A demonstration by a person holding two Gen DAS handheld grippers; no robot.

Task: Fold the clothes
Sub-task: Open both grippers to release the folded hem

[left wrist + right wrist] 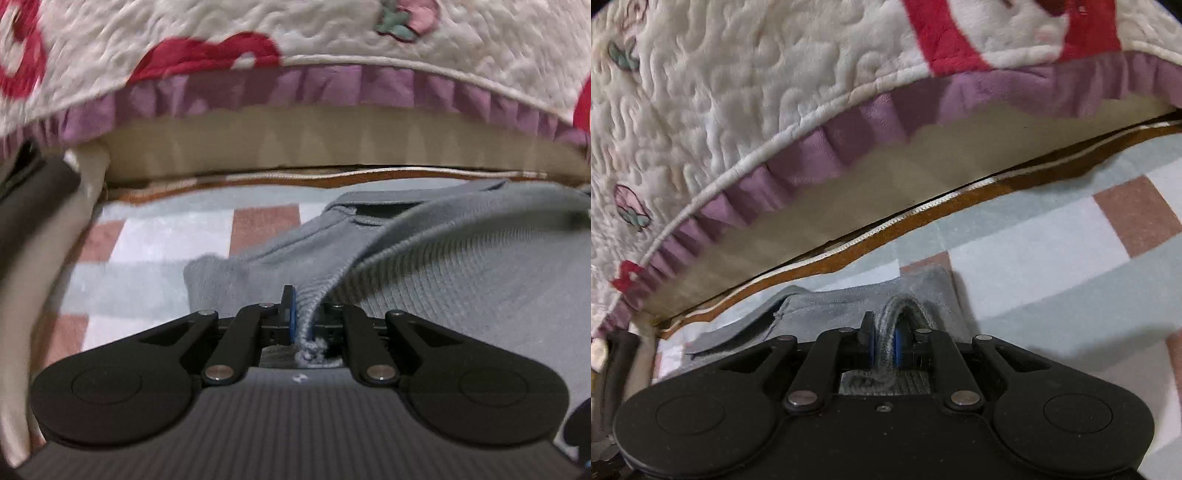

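Rug (147,251): checked pale blue, white and pink, brown-edged, lying before a quilt (332,40) with a purple frill.

Sweater (461,258): grey ribbed knit, spread on the rug at right in the left wrist view.

Left gripper (301,317): jaws closed, pinching the sweater's ribbed edge.

Right gripper (884,347): jaws narrowly parted, clamping a thick grey fold of the sweater (923,291).
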